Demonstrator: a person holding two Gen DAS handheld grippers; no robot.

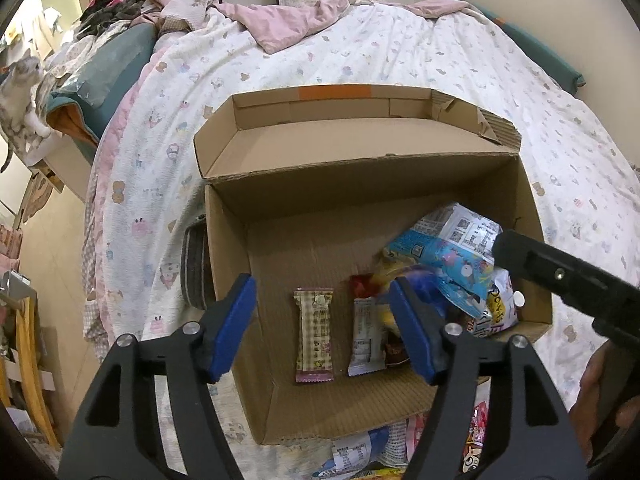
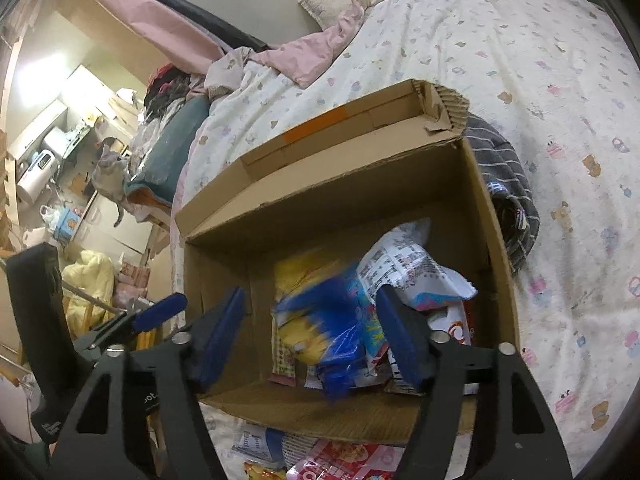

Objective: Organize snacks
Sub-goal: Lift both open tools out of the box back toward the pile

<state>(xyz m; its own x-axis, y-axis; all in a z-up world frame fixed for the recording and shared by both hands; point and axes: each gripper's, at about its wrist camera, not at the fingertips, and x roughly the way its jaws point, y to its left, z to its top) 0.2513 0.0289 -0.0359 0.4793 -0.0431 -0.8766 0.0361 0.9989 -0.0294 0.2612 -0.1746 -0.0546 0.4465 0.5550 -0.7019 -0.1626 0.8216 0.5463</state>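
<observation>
Open brown cardboard box [image 1: 320, 264] on a patterned white bedsheet [image 1: 400, 48], snack packets inside, left blue-padded gripper [image 1: 324, 328] open above a checked wrapped bar [image 1: 314, 336], right blue-padded gripper [image 2: 310, 336] spread, blurred blue-and-yellow snack bag [image 2: 332, 320] between its pads, contact unclear

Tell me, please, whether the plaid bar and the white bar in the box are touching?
Apart. The left wrist view shows bare cardboard between the plaid bar and the white bar.
</observation>
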